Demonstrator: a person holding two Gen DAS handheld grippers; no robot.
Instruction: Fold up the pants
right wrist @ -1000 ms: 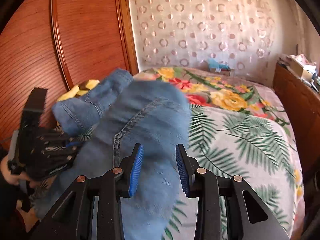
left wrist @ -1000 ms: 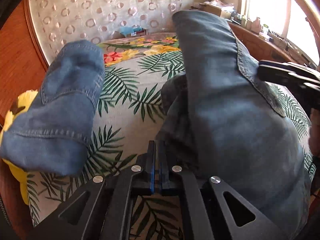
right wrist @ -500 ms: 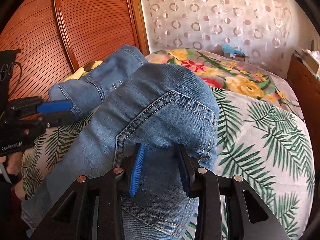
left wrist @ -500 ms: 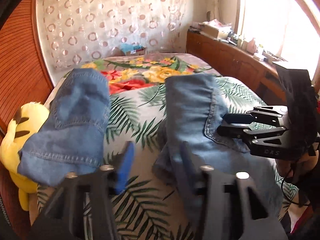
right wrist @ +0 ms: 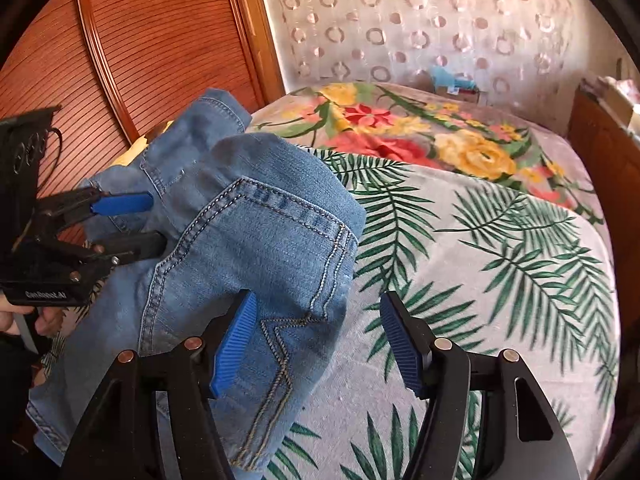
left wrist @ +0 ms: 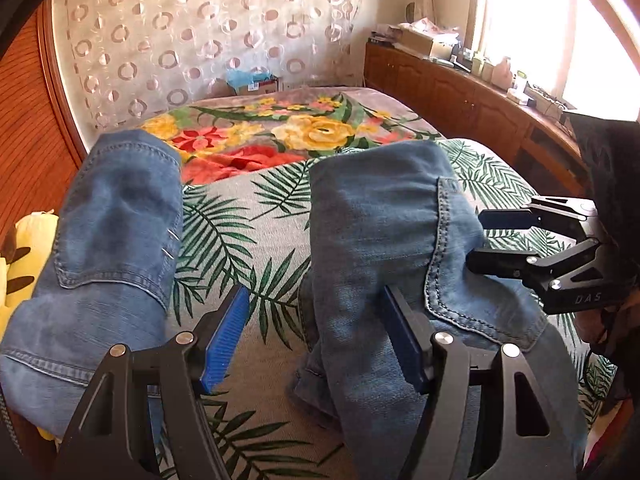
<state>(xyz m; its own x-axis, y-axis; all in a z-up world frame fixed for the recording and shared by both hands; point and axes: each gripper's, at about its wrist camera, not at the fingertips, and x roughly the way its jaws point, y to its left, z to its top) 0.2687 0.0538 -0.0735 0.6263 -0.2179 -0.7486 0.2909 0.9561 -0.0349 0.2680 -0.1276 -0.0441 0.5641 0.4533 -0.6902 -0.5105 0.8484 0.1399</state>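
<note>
The faded blue denim pants (left wrist: 384,240) are lying bunched on the palm-leaf-patterned bed cover (left wrist: 248,216), filling the frame's centre. The left gripper (left wrist: 316,336) and right gripper (right wrist: 320,340) are both opening, jaws apart, pressing on no cloth.

setting: home bedroom. a bed (left wrist: 280,216) fills most of both views, covered with a palm-leaf sheet and, toward its far edge, a floral blanket (left wrist: 304,136). patterned curtain (left wrist: 200,32) with ring motifs hangs behind it. ribbed wooden panel (right wrist: 160,40) along the bed's left edge. low wooden cabinets (left wrist: 460,96) under a bright window (left wrist: 528,24), tops cluttered with small household items. yellow plush toy (left wrist: 28,248) at the bed's left edge.
</note>
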